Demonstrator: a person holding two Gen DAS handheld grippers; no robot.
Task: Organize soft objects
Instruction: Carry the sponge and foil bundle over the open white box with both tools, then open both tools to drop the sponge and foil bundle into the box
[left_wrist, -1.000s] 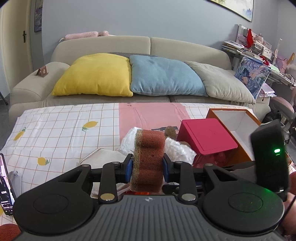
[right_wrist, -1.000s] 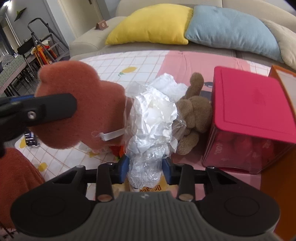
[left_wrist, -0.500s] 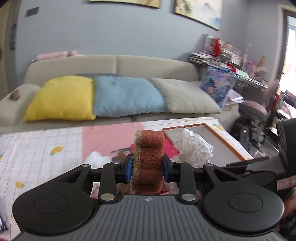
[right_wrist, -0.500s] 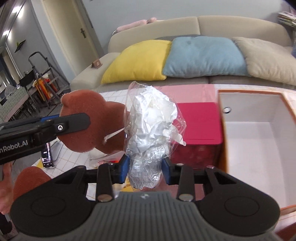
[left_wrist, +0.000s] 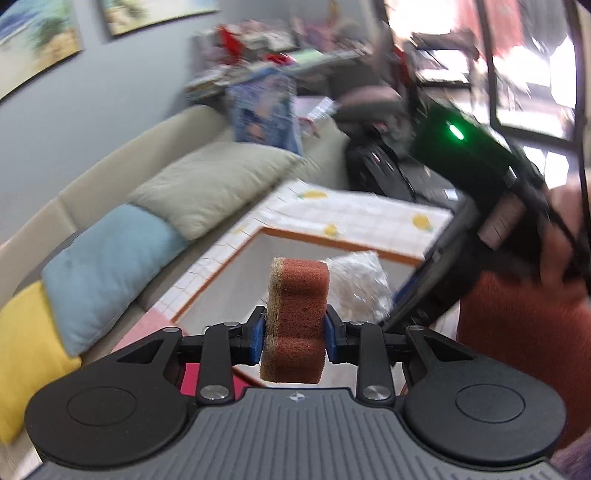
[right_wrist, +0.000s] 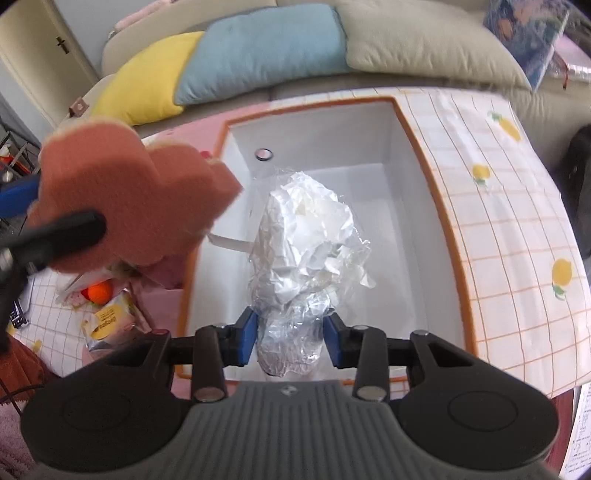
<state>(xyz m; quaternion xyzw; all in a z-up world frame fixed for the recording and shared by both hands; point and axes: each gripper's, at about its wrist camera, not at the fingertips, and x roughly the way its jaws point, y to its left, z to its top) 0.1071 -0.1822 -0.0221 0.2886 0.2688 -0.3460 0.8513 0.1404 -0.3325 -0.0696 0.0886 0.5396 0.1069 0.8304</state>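
Both loads now above box (right_wrist: 424, 155)

Your table wears a checked tablecloth (right_wrist: 517, 229) with lemon prints and a pink panel; it fills the middle and right of the right wrist frame. On it sits an orange-rimmed white box (right_wrist: 417, 177), open, at frame center. At lower left you have a yellow-labelled packet (right_wrist: 107, 319) and an orange ball (right_wrist: 99, 291) lying near the box's left wall.

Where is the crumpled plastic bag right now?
Right wrist view, centre: crumpled plastic bag is clamped in the right gripper, over the orange-rimmed box, sponge to its left.
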